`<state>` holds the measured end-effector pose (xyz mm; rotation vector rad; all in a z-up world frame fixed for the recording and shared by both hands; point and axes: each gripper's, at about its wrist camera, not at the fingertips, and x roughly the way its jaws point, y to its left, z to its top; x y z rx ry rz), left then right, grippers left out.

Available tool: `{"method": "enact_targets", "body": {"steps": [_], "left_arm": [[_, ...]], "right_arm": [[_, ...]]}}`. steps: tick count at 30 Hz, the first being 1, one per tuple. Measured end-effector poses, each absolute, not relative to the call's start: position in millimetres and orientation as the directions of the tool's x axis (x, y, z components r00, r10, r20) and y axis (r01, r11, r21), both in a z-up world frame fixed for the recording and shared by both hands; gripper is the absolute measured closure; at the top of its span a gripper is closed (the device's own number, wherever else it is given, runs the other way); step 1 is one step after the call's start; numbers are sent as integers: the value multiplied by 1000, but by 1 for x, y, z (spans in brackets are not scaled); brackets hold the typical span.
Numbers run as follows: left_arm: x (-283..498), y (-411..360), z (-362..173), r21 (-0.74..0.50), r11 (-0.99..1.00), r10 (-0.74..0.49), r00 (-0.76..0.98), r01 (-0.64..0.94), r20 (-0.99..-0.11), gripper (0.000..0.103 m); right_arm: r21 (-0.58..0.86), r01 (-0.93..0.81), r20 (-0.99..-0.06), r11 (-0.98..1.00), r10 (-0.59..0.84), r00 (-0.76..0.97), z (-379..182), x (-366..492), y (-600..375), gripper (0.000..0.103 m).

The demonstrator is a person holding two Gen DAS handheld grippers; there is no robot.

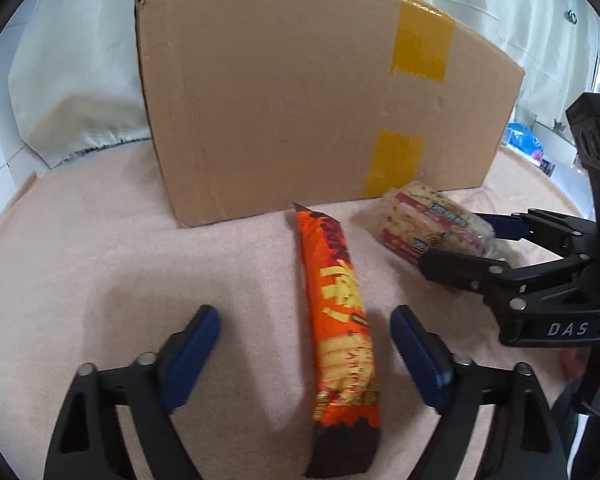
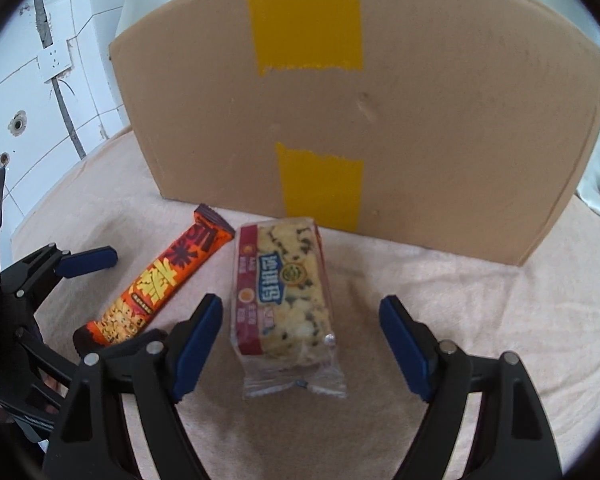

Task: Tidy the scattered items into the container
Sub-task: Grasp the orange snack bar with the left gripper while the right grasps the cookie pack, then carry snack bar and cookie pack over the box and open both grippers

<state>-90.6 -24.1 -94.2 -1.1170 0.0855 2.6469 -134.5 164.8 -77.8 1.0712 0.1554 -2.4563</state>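
Pink cloth covered the tabletop before a cardboard box. Left tongs stood apart astride the orange snack bar, its long axis running between them toward the box. Right tongs likewise straddled the clear-wrapped cake, unclamped.

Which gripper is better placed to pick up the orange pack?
Left. The orange pack lies between the left gripper's open fingers, while the right gripper straddles the clear pack.

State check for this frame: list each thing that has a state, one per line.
cardboard box: upright on the pink cloth, side taped, top out of view.
orange snack bar: sealed, flat, between open left gripper pads, untouched.
clear-wrapped cake: sealed, flat, between open right gripper pads, untouched.
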Motion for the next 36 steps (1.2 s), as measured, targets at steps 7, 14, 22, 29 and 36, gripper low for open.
{"method": "enact_targets", "body": {"steps": [7,14,22,29,36], "left_arm": [[-88,-22,-90,-33,-954,238,-683,-299,-690,60],[-88,-11,-93,-15,-942,250,-673,-334,-696,70],[-90,-9,-96,-22,-947,246,-677,-321,-693,71],[-89,-18,-96,-48,-954,248,-688,-296,-682,79],[-68,-15,-55,-5,-954,239,-749,-300,-617,79]], "right_arm": [[55,477,-717,-877,-367,-592,-79,-133,161,54],[75,482,-707,-873,-387,-592,-79,-129,165,56],[108,472,-696,-875,-406,-592,-78,-129,165,55],[134,483,-669,-865,-439,-600,-74,-124,175,60],[100,483,-632,-870,-430,-645,-44,-107,173,60]]}}
